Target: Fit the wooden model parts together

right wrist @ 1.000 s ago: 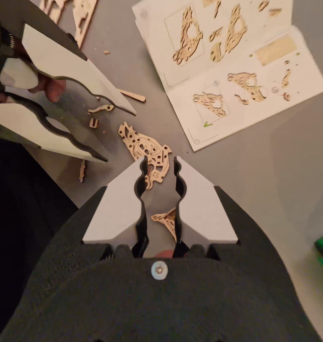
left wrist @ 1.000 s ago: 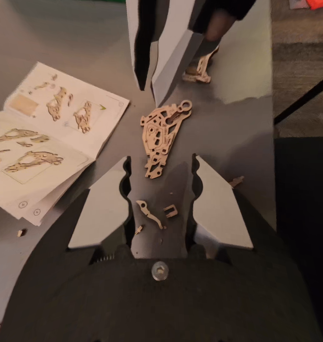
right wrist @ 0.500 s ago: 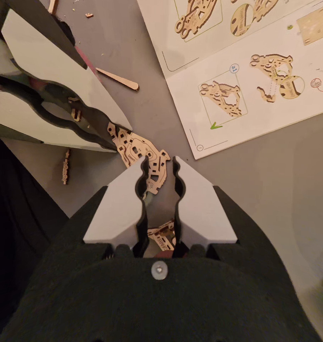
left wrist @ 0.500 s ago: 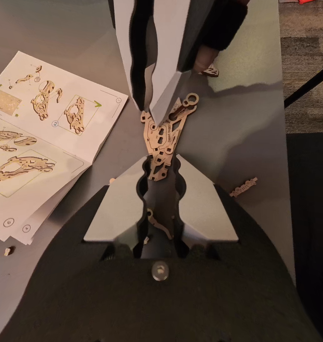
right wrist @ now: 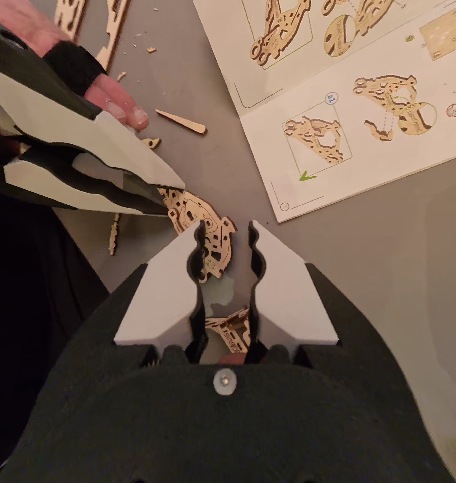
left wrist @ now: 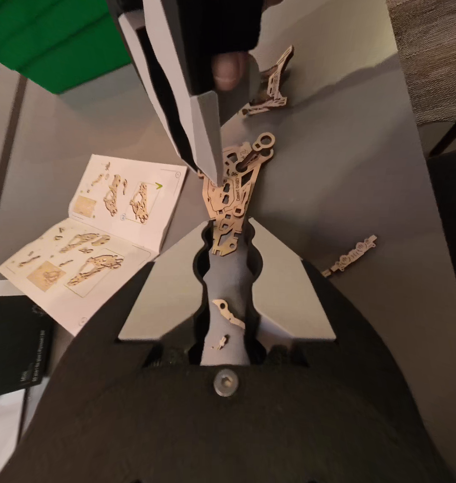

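Grey matte surface point(left wrist: 326, 183), dimly lit, with an open instruction booklet point(left wrist: 111, 235) to one side, a green box point(left wrist: 51, 39) at its far end, and loose wooden offcuts scattered about. The flat wooden side panel point(left wrist: 229, 203) lies on the surface between the two tools, its long axis running roughly from one to the other, ring-shaped end point(left wrist: 265, 139) pointing away from the left tool point(left wrist: 228, 226). The left tool stands narrowed around the near, notched end of the panel; whether its pads actually press the wood cannot be told. The right tool point(right wrist: 225, 227) comes in from the opposite side, its jaws apart: one fingertip point(right wrist: 195, 235) lies over the panel face and the other over bare surface, so it holds nothing. A partly built wooden assembly point(left wrist: 271, 86) stands beyond it. Judged from this layout, the left tool is the nearer to a grasp, and the coming move depends on catching the thin panel across its width at that near end.
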